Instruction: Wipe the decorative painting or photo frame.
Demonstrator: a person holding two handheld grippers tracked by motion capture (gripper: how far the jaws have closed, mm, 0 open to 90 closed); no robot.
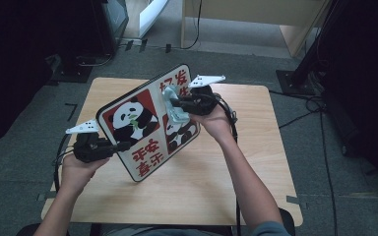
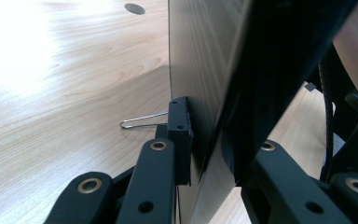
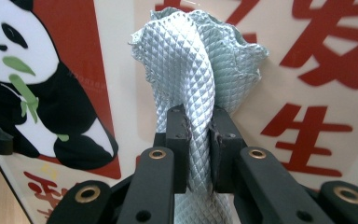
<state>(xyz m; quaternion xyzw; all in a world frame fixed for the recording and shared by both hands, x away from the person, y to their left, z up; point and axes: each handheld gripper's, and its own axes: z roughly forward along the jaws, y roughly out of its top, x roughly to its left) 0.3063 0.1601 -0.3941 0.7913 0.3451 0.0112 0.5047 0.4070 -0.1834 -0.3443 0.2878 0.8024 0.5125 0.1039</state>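
Note:
A flat board (image 1: 145, 123) printed with pandas and red characters stands tilted on edge over the wooden table (image 1: 256, 167). My left gripper (image 1: 120, 146) is shut on the board's lower left edge; in the left gripper view the board's edge (image 2: 205, 93) sits clamped between the jaws. My right gripper (image 1: 179, 105) is shut on a pale grey-green quilted cloth (image 1: 173, 109), pressed against the board's printed face. In the right gripper view the bunched cloth (image 3: 196, 70) rises from between the jaws against the panda board (image 3: 307, 93).
A metal wire loop (image 2: 140, 122) sticks out by the left jaw above the tabletop. Cables and black stands lie on the grey carpet to the right (image 1: 320, 103). A light wooden piece of furniture (image 1: 256, 14) stands behind the table.

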